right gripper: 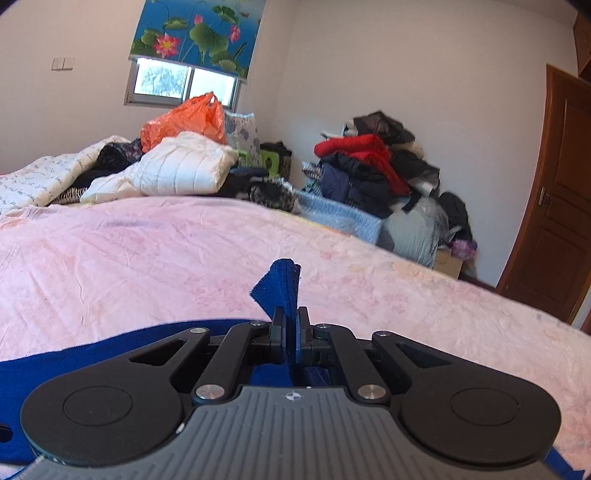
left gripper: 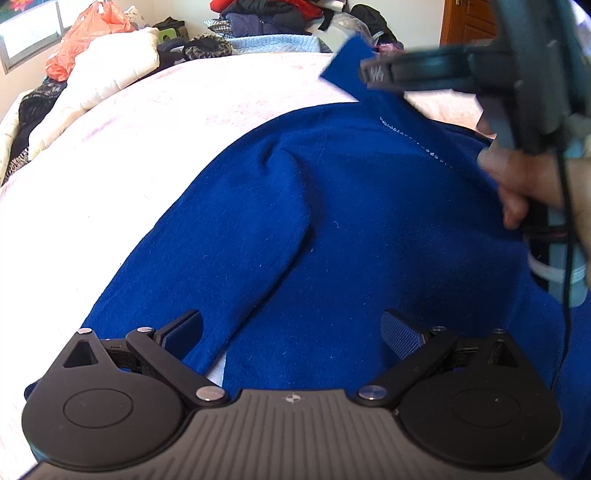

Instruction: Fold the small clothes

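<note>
Two grippers over blue garment (left gripper: 332, 221) spread on pink bedsheet (left gripper: 184, 129). Right gripper (right gripper: 291, 334) pinched tight on raised cloth end, likely to carry fold across. Left gripper (left gripper: 291, 332) jaws wide, nothing between, hovering over near hem. Far: orange bag (right gripper: 184, 123), white quilt (right gripper: 184, 170), clothes heap (right gripper: 369, 166); none obstructing fold.

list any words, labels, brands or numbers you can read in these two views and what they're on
No readable words or numbers in either view.
Left gripper housing: a small emblem, no letters.
Right gripper housing: the same emblem, no letters.
Blue garment: a dotted pale line, not text.
Window blind: lotus picture only.
</note>
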Demonstrator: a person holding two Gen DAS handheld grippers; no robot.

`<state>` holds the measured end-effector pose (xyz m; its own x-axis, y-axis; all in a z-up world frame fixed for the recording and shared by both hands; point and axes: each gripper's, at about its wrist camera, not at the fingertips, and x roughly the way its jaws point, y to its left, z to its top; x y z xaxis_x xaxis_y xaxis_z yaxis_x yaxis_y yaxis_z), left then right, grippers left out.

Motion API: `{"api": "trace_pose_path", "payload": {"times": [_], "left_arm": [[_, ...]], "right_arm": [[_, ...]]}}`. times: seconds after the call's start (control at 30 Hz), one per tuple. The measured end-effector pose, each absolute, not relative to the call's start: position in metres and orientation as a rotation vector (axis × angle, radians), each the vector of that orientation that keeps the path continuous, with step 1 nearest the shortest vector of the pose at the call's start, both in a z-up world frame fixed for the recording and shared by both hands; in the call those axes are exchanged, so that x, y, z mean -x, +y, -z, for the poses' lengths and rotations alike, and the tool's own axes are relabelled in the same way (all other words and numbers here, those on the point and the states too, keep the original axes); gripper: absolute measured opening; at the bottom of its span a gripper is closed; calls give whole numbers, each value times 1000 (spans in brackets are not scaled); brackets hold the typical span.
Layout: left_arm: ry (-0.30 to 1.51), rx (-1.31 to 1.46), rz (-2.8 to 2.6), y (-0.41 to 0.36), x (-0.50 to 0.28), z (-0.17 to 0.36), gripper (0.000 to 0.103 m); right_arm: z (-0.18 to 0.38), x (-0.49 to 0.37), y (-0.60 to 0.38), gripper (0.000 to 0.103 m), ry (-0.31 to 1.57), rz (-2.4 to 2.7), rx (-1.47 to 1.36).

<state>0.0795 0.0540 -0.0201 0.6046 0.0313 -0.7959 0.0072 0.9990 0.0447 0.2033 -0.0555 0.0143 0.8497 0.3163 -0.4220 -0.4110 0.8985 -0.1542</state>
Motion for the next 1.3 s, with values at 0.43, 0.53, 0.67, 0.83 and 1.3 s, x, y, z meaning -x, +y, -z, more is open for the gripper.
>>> {"api": "trace_pose_path", "payload": {"times": [0.43,0.53,0.67,0.83,1.3], "left_arm": [[931,-16,-30,59,-73,20,103],[930,-24,-29,58,-73,20,103],[932,-7,-30,58,-71,19,103],[939,-14,-18,55,-67,18,103],[908,-31,-81,59,-54,10,103]], "right_arm": [[27,-208,-33,35,566,-457,209],[22,-200,-39,36,561,-460,206],[12,-193,-60,41,561,-458,107],[36,-206,-74,49,760,-500,7],[32,-140,-96,69,715,-424,70]]}}
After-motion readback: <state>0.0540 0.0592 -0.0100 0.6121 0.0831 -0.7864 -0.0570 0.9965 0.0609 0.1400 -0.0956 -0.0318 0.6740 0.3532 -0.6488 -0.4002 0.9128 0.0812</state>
